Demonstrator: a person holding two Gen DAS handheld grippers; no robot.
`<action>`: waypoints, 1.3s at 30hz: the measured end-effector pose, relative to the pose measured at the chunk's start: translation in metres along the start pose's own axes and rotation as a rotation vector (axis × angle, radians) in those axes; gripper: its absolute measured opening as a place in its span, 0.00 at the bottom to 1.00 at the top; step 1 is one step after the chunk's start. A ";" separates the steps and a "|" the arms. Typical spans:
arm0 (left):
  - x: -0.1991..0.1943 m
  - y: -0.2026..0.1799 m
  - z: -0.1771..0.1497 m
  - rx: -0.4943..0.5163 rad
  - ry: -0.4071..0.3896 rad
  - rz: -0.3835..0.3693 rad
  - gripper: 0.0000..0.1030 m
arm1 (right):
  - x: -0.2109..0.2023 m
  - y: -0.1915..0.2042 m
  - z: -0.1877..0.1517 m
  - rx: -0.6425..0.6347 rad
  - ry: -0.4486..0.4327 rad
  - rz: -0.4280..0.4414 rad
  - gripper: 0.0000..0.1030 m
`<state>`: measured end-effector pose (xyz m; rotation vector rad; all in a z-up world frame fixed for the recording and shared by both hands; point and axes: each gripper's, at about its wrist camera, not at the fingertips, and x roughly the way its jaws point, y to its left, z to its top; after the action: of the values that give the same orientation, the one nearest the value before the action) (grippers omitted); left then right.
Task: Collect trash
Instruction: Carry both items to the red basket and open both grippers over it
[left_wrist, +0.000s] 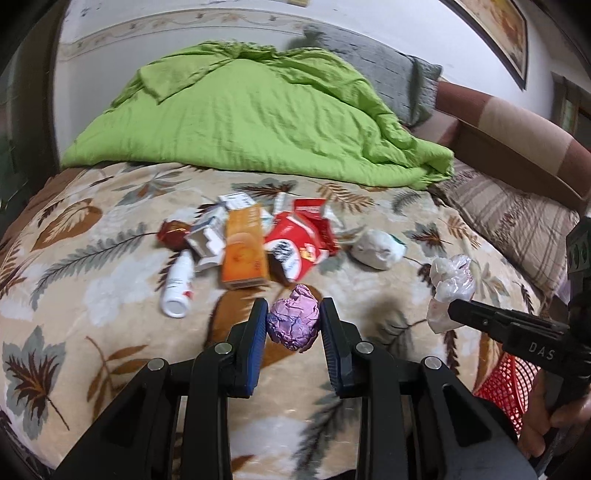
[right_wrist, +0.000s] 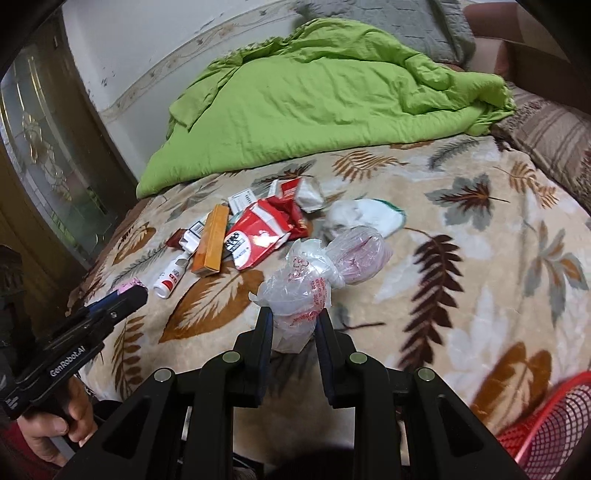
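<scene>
— How far along?
— Left gripper (left_wrist: 294, 325) clamps a foil ball (left_wrist: 293, 320), right gripper (right_wrist: 294, 325) pinches a plastic bag (right_wrist: 317, 280); neither is over the red basket (right_wrist: 546, 417).
— Left?
— The pile (left_wrist: 258, 243) on the bed (left_wrist: 92, 295).

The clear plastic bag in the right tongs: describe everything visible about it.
The clear plastic bag is thin, crinkled film with red print, knotted near its middle, pinkish at the far end. Its near end is pinched between the right tongs, the rest sticking out ahead above the leaf-patterned blanket. Whether it touches the blanket is unclear.
</scene>
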<state>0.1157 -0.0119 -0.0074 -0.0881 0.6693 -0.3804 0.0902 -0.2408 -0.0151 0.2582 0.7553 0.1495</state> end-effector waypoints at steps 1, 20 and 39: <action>0.001 -0.006 0.000 0.009 0.004 -0.010 0.27 | -0.004 -0.003 -0.001 0.003 -0.004 0.000 0.24; -0.002 -0.145 -0.005 0.213 0.082 -0.304 0.27 | -0.118 -0.094 -0.035 0.149 -0.059 -0.116 0.24; 0.015 -0.336 -0.073 0.449 0.378 -0.662 0.41 | -0.197 -0.210 -0.112 0.344 0.025 -0.287 0.34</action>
<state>-0.0250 -0.3256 -0.0058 0.2024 0.9047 -1.1973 -0.1205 -0.4665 -0.0237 0.4704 0.8331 -0.2522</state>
